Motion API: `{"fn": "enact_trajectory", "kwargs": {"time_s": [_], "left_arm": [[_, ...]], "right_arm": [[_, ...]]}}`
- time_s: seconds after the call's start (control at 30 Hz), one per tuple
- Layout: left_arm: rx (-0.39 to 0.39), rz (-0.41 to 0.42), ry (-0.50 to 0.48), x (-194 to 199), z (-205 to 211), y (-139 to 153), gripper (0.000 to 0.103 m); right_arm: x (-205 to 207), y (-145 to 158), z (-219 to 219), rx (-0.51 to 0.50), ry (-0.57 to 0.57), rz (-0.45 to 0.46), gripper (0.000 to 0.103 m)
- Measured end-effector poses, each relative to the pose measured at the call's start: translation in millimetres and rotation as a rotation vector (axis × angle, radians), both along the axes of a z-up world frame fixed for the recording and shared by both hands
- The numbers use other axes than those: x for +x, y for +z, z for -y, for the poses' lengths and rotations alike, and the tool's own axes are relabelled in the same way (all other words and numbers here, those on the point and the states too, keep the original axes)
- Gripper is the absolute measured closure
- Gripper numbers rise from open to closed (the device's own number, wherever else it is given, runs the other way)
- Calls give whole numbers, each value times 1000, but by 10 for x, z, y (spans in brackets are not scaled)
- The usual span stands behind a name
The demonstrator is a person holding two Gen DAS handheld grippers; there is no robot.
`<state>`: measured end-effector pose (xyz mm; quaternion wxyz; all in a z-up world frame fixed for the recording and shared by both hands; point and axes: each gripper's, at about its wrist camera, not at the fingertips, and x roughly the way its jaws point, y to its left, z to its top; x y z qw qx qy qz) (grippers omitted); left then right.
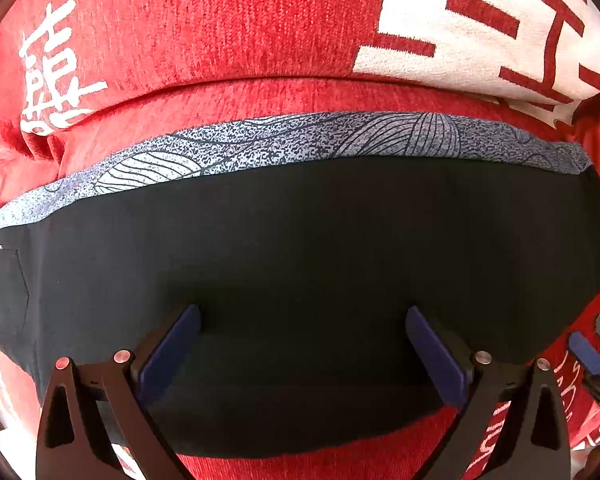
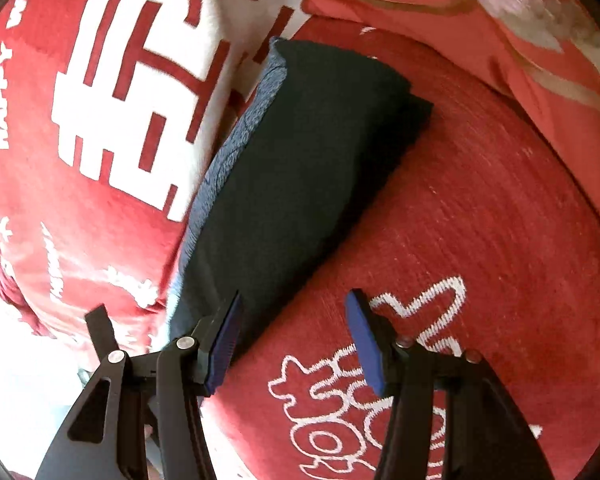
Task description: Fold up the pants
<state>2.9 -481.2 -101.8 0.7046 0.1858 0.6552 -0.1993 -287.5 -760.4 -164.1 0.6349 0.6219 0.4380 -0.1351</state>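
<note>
The black pants (image 1: 300, 248) lie folded into a compact block on a red cover, with a blue-grey leaf-print layer (image 1: 284, 144) along the far edge. My left gripper (image 1: 302, 316) is open just above the pants, its blue pads (image 1: 172, 352) spread wide and empty. In the right wrist view the folded pants (image 2: 300, 168) stretch away to the upper left. My right gripper (image 2: 294, 312) is open and empty at the near end of the pants, its left pad (image 2: 224, 344) over the pants' corner, its right pad (image 2: 366, 344) over the red cover.
The red chenille cover (image 2: 480, 220) has white characters and drawings woven in. A cushion with a large white panel (image 1: 480, 28) stands behind the pants. The right gripper's blue pad (image 1: 584, 354) shows at the right edge of the left wrist view.
</note>
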Motion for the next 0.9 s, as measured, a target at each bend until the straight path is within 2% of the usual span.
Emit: {"fn": "enact_trajectory", "kwargs": {"time_s": [0.57, 0.83, 0.87, 0.9], "left_arm": [[1, -1, 4, 9, 15, 6, 0], [4, -2, 4, 18, 38, 32, 0], [5, -6, 7, 21, 43, 51, 5], [-6, -14, 3, 12, 53, 88, 18]], "right_arm": [[-225, -89, 160, 25, -191, 93, 46], [37, -197, 299, -12, -233, 176, 47], [84, -214, 313, -3, -225, 166, 58], [108, -228, 320, 6, -210, 149, 83]]}}
